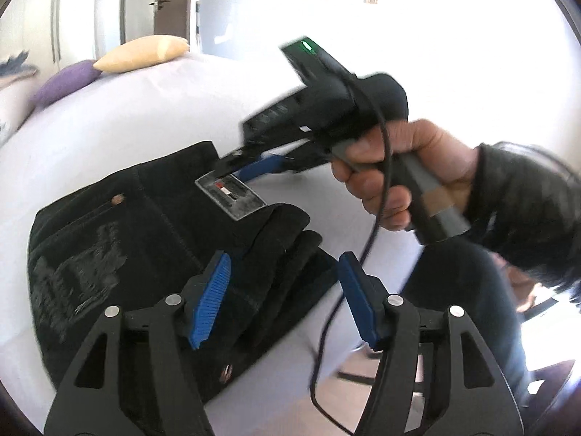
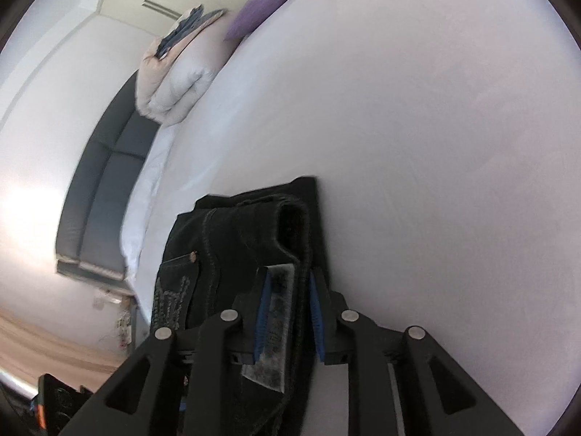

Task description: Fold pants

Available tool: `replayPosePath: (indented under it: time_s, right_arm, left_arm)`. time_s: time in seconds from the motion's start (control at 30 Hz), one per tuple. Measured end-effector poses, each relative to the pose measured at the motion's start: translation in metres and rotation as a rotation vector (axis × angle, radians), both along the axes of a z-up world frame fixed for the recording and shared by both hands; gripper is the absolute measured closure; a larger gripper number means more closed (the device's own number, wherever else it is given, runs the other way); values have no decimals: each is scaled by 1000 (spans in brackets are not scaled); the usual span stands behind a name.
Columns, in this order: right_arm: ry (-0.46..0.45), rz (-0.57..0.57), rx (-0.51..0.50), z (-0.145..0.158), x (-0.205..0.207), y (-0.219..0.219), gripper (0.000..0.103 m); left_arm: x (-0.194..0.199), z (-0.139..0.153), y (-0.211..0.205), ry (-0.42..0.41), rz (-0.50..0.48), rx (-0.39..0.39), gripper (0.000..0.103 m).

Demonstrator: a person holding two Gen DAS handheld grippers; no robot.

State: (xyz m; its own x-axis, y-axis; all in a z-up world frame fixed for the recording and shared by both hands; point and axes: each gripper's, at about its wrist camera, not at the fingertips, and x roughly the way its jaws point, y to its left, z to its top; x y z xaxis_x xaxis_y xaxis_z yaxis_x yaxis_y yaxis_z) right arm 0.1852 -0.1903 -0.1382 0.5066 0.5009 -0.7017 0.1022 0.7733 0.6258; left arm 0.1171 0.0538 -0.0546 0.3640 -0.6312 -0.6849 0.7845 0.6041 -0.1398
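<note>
Lying folded into a compact stack on the pale bed sheet (image 1: 109, 123): black pants (image 1: 145, 225), leather waistband patch (image 1: 230, 194) uppermost, apparently set down as a finished fold. Left gripper (image 1: 287, 298), at 6 o'clock: jaws spread, empty, above the stack's edge. Right gripper (image 2: 290, 316): jaws parted around the patch edge, pads seemingly not pressing. Right hand (image 1: 392, 178), at 3 o'clock, clasps its handle, angled down.
</note>
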Motion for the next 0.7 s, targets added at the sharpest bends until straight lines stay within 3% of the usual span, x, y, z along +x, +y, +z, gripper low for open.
replayPosePath:
  time_s: [0.07,0.13,0.27,0.33,0.37,0.47,0.57,0.7]
  right_arm:
    - [-2,-22,-13,9,-7,-3,68]
    - [-34,-4,-27,25,-16,3,90]
    - [-95,113,6,47,-30,41,94]
    - [-82,156,6,44,-31,61,95]
    - [-64,159,8,37,-30,67,95]
    - [8,118,9,13,-26,65,100]
    - [17,81,66,-3,-31,53,103]
    - [-3,60,59,-3,-37,55,103]
  left_arm:
    - [6,10,23,11,42,-33,42]
    - [22,17,46,12,98,-51,43]
    - [77,21,82,41,203,-51,45]
    - [111,16,95,75,254,-39,59]
    - [129,14,95,98,273,-23,72]
    - [170,-7,108,178,322,16,84]
    - [164,-17,109,165,303,68,87]
    - [131,-15,117,128,299,83,87]
